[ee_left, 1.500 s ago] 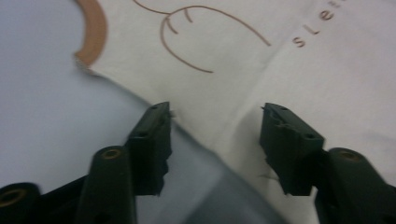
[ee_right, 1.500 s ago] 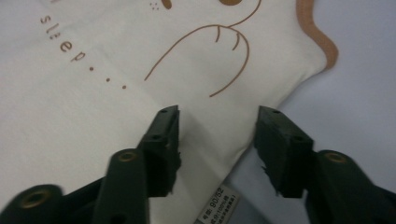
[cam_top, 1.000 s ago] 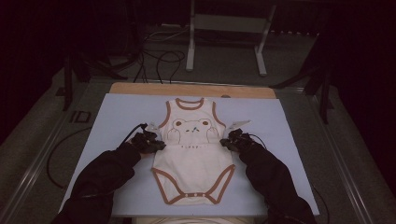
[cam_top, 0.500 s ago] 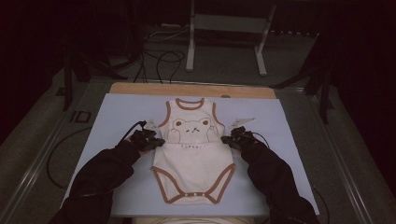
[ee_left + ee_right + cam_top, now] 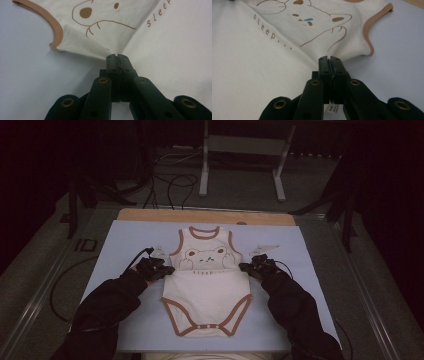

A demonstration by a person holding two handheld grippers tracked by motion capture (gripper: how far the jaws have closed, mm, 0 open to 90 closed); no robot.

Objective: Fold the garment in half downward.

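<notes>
Bodysuit's (image 5: 160,50) lower half beyond the left gripper view's frame edge

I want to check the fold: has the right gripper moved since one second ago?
Yes, a little. The right gripper has shifted toward the near edge of the blue mat, pinching the side of the bodysuit.

- The room is dark; light falls mostly on the table (image 5: 310,270).
- A pale blue mat (image 5: 120,245) covers the table, and a wooden strip (image 5: 150,215) shows at its far edge.
- Behind the table stands a grey metal frame (image 5: 240,145) on two legs.
- Black cables (image 5: 170,182) lie on the grey floor (image 5: 240,200).
</notes>
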